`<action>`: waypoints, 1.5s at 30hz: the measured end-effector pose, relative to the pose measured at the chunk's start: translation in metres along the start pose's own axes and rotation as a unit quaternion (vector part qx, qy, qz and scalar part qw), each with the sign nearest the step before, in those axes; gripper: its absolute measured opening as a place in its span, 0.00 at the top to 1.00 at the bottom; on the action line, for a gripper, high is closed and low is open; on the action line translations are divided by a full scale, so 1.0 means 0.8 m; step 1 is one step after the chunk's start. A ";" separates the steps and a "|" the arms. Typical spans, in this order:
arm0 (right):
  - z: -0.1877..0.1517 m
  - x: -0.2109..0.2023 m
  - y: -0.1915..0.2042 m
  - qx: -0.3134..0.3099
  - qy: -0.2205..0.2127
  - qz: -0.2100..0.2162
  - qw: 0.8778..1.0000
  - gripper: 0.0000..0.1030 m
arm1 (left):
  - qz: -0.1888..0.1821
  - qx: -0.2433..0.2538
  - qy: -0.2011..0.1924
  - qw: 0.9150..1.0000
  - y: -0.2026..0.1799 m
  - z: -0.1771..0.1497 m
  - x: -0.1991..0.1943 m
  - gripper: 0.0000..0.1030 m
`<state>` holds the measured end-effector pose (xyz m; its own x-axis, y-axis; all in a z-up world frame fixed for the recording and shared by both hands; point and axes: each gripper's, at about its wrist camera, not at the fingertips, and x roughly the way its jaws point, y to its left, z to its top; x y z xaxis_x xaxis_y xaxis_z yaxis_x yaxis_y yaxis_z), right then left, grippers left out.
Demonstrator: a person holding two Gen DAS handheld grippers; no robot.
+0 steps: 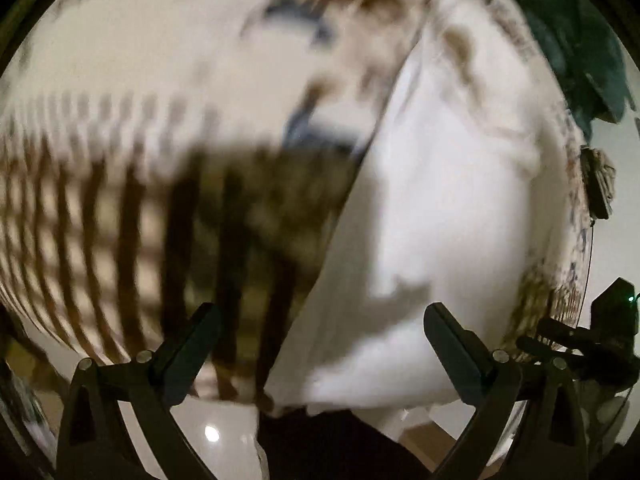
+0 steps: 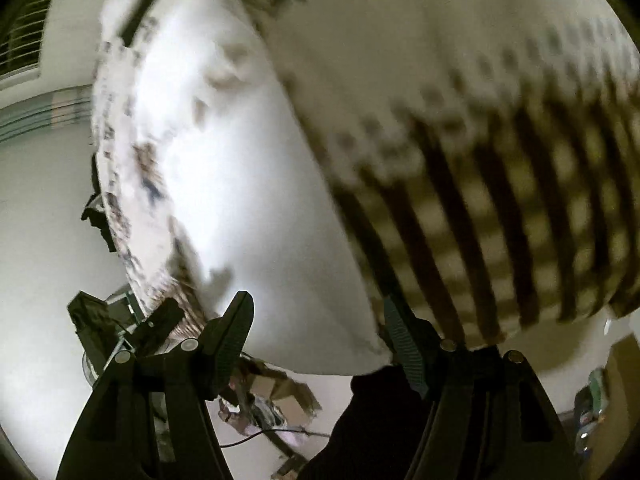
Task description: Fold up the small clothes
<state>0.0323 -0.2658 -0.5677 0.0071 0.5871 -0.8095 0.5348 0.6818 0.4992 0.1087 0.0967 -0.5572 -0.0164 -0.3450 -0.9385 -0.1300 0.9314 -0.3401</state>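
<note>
A white garment (image 1: 432,200) lies on a table covered with a cream cloth with brown stripes (image 1: 100,208); both views are blurred by motion. My left gripper (image 1: 320,344) is open and empty, its fingers straddling the garment's near edge from above. In the right wrist view the same white garment (image 2: 248,208) lies to the left of the striped cloth (image 2: 500,220). My right gripper (image 2: 316,340) is open and empty, fingers spread just above the garment's near corner. I cannot tell whether either gripper touches the fabric.
The table's patterned edge (image 2: 120,208) drops to a pale floor (image 2: 40,260). A dark device (image 1: 596,184) sits at the table's right edge. A green plant (image 1: 576,40) stands beyond. Cardboard and clutter (image 2: 280,396) lie on the floor below.
</note>
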 end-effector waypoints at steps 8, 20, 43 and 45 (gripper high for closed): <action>-0.022 0.063 -0.034 0.028 0.030 0.039 0.998 0.32 | -0.092 -0.035 -0.013 0.995 0.010 -0.029 0.030 0.28; -0.051 0.065 -0.028 0.022 0.025 0.031 0.999 0.85 | -0.135 -0.092 -0.036 0.986 0.042 -0.050 -0.004 0.95; -0.025 0.038 -0.018 -0.027 0.021 -0.036 0.999 0.88 | -0.178 -0.110 -0.004 0.978 0.052 -0.082 0.022 0.42; -0.023 0.039 -0.027 -0.024 0.024 -0.032 0.999 0.87 | -0.210 -0.139 0.001 0.968 0.069 -0.087 0.031 0.23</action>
<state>0.0056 -0.2540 -0.5978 -0.0662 0.5616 -0.8247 0.4913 0.7378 0.4629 0.0324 0.1311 -0.5953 0.0934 -0.6872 -0.7205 -0.3883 0.6412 -0.6619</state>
